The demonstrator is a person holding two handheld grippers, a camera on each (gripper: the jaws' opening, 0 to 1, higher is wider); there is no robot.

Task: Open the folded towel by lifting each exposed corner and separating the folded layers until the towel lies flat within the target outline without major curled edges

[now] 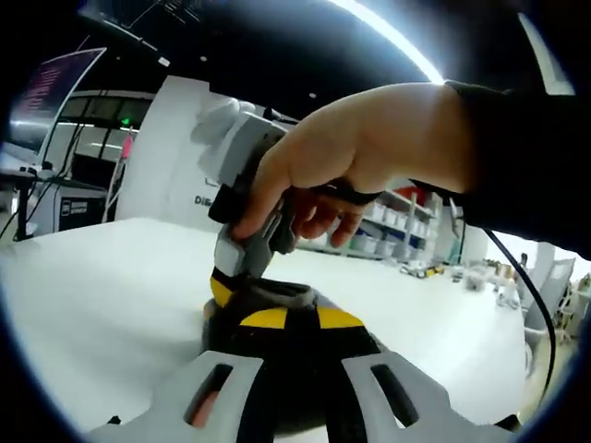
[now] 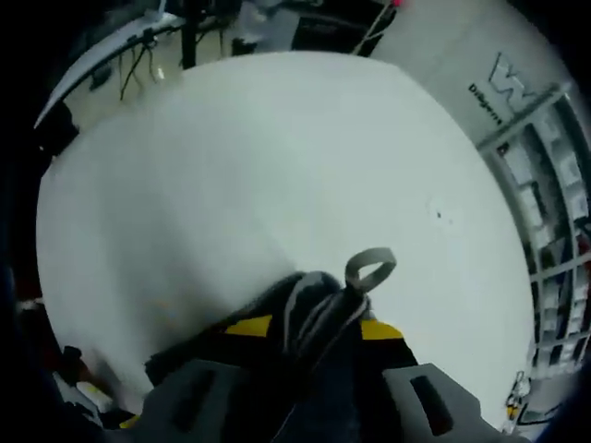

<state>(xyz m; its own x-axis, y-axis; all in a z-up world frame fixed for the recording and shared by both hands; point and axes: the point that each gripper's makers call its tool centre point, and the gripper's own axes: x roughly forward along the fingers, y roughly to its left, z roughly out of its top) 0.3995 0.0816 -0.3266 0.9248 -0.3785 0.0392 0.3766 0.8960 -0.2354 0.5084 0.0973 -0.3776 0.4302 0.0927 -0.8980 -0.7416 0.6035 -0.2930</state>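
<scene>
While your right gripper (image 2: pixel 314 355) is clamped on the dark grey towel (image 2: pixel 309 309), the hanging loop (image 2: pixel 371 268) stands up at 12 o'clock above the white surface (image 2: pixel 277 157). Your left gripper (image 1: pixel 291 369) also looks closed on the towel (image 1: pixel 277 300); your hand (image 1: pixel 369 152) sits at 12 o'clock.
</scene>
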